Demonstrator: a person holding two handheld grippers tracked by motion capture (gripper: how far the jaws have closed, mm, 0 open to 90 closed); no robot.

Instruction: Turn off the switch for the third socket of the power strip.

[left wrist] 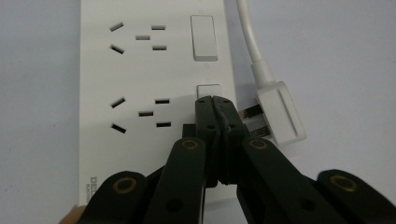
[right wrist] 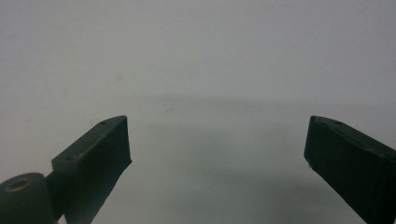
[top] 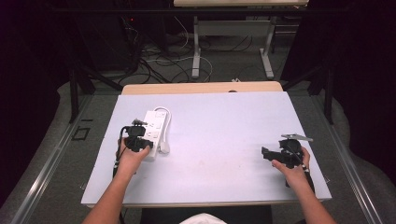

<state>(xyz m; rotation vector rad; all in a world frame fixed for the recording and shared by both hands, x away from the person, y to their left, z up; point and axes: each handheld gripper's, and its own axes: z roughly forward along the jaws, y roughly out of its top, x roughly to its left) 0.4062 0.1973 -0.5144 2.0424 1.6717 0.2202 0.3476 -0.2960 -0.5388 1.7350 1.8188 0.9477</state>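
Pale table mat [top: 219, 140]: power strip [left wrist: 154, 70], shut left gripper [left wrist: 212, 99] on switch [left wrist: 208, 89].

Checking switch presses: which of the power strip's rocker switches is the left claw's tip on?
The near switch, beside the plug; the shut left claw tips meet it. The far switch lies untouched.

a second table [top: 240, 3] stands beyond the white work table [top: 224, 135]; cables [top: 159, 65] sprawl across the floor [top: 224, 56]

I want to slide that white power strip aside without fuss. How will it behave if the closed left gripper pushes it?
The power strip is a flat, rigid slab, so it should slide, not tip or roll. Its glossy top may let the left gripper skid. Its cord and plug alongside will likely drag and swing it.
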